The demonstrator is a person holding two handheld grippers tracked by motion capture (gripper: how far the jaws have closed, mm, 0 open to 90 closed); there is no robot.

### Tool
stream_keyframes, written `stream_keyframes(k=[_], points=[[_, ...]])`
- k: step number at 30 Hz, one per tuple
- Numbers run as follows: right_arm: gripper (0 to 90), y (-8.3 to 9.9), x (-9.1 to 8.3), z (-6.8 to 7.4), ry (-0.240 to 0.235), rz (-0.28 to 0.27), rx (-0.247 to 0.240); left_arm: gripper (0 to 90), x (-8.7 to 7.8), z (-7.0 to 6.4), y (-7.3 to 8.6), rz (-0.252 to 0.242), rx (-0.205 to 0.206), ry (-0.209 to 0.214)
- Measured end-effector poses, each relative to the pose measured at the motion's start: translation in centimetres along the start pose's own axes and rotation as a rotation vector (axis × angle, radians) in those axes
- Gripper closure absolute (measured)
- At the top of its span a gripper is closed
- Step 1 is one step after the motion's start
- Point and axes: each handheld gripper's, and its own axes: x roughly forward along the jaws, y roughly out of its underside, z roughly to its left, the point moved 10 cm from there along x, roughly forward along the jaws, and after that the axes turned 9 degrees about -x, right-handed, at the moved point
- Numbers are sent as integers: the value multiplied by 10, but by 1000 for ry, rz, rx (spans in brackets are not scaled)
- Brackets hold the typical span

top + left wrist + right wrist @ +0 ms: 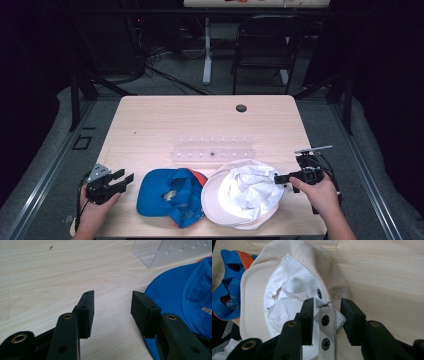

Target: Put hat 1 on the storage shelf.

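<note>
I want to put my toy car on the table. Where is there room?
Lots of bare table behind the clear rack, up to the dark round hole. The near edge is crowded: blue cap, white cap, a claw at each side.

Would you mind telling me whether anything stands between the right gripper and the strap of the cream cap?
Nothing visible does. The right gripper is open with the cream cap's snap strap already between its jaws, one jaw on each side. The blue cap lies on the cream cap's other side, away from the gripper.
</note>
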Motion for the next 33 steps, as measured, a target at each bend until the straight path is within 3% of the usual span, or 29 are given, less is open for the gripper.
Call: stream_keyframes(k=[10,14,15,16,19,20,22,23,24,26,27,28,33], points=[[650,0,10,1,-18,96,-12,544,0,0,0,2,-3,2],[653,0,10,0,-2,141,-26,544,0,0,0,2,-3,3],[652,-1,11,2,2,130,-12,544,0,0,0,2,-3,3],[652,0,10,1,3,157,-28,543,0,0,0,1,-2,1],[652,0,11,2,14,158,-22,543,0,0,0,0,-1,1],[676,3,9,2,12,209,-54,544,0,0,0,1,-1,1],[708,2,11,4,17,194,-36,544,0,0,0,1,-1,0],[748,3,9,4,16,218,-46,544,0,0,0,1,-1,-1],[772,1,11,6,24,188,-21,544,0,0,0,1,0,-2],[802,1,7,7,39,220,-29,544,0,0,0,0,0,-3],[806,2,6,7,39,239,-47,545,0,0,0,0,0,-3],[808,0,7,9,51,217,-28,546,0,0,0,0,-1,-4],[817,1,4,12,49,261,-21,546,0,1,-1,-11,-3,-5]])
